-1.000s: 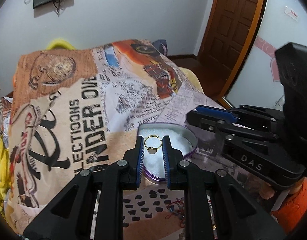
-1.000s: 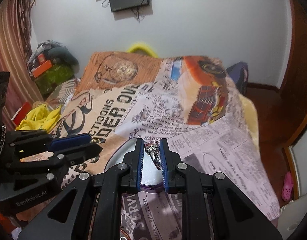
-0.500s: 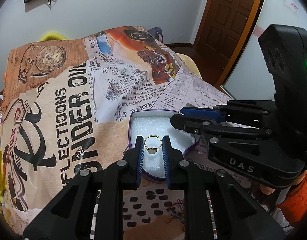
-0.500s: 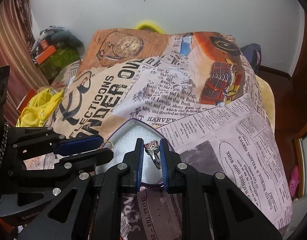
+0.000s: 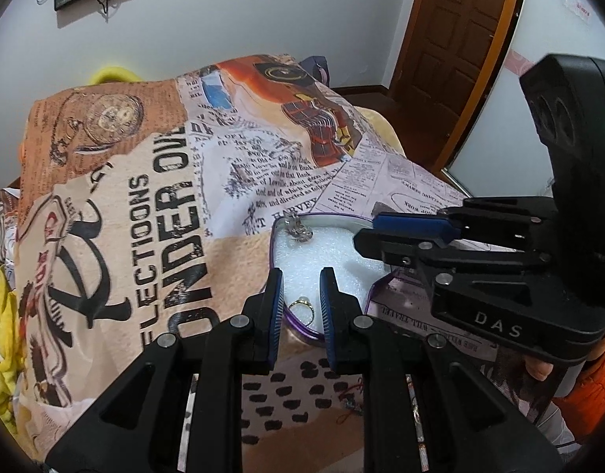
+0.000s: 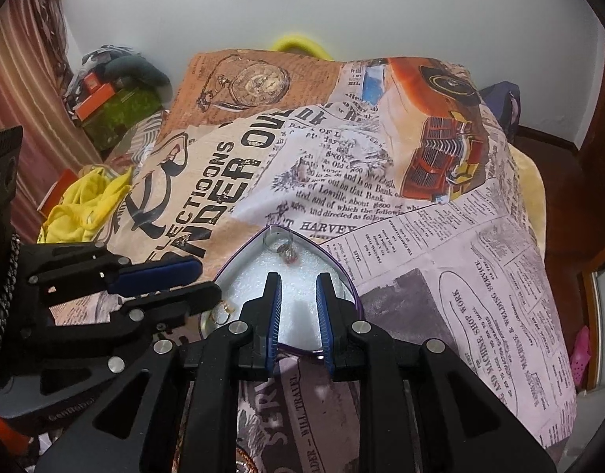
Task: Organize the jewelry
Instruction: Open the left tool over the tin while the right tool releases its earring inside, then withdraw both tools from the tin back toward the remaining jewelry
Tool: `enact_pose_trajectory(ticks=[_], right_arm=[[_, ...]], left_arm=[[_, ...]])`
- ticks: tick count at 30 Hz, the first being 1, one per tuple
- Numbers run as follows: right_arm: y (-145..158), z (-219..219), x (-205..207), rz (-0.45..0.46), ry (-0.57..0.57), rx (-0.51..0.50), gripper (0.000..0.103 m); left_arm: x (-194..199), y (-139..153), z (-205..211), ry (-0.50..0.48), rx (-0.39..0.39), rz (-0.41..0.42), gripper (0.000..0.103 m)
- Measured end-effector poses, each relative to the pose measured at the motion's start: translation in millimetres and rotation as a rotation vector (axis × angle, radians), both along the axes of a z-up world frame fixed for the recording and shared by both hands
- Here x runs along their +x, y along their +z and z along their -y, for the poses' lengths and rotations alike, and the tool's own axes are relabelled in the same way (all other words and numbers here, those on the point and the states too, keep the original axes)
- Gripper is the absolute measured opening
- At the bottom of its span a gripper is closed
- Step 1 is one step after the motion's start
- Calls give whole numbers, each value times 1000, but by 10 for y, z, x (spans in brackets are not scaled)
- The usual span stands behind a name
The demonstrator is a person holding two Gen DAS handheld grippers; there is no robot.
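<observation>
Our left gripper [image 5: 300,295] has its blue pads parted w/ a narrow gap, nothing between them; the gold ring [image 5: 301,307] lies on the white foam just beyond the tips, by the near rim of the heart-shaped tin [image 5: 375,289]. Our right gripper [image 6: 298,299] is likewise parted & empty, tips over the foam mid-tin. The silver ring [image 6: 286,250] w/ pinkish stone sits at the tin's far pointed corner. Both tools angle down toward the tin, left one reaching in from the left side, right one crossing from the right. Tin rests on the newspaper-print bedspread [image 6: 421,236], near its front edge.
</observation>
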State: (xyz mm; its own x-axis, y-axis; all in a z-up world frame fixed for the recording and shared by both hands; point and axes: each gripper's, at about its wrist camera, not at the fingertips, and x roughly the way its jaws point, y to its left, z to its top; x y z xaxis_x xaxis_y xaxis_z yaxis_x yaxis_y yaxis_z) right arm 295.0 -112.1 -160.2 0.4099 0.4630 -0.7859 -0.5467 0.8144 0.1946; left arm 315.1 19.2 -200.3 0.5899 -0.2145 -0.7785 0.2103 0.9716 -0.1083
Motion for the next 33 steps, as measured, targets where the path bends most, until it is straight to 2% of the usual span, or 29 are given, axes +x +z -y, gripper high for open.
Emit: enact_pose_trajectory(ticks=[9, 15, 18, 19, 22, 26, 28, 33], right_arm=[[326, 51, -301, 104, -26, -20, 17], [579, 89, -591, 197, -45, -40, 17], [678, 105, -749, 234, -51, -42, 23], [710, 111, -807, 251, -55, -46, 29], [785, 143, -962, 290, -69, -48, 33], [822, 190, -1111, 303, -81, -43, 34], [811, 203, -1176, 307, -90, -56, 34], [732, 247, -1285, 284, -97, -73, 34]], left_arm=[[-275, 297, -49, 37, 26, 53, 19], [-545, 525, -68, 55, 35, 97, 28], [-691, 634, -56, 57, 45, 121, 29], [-736, 666, -49, 57, 47, 130, 31], [-872, 740, -46, 62, 42, 148, 39], [-1033, 761, -12, 61, 57, 159, 41], [-1119, 756, 2, 57, 63, 157, 46], [-1287, 743, -11, 59, 55, 154, 50]])
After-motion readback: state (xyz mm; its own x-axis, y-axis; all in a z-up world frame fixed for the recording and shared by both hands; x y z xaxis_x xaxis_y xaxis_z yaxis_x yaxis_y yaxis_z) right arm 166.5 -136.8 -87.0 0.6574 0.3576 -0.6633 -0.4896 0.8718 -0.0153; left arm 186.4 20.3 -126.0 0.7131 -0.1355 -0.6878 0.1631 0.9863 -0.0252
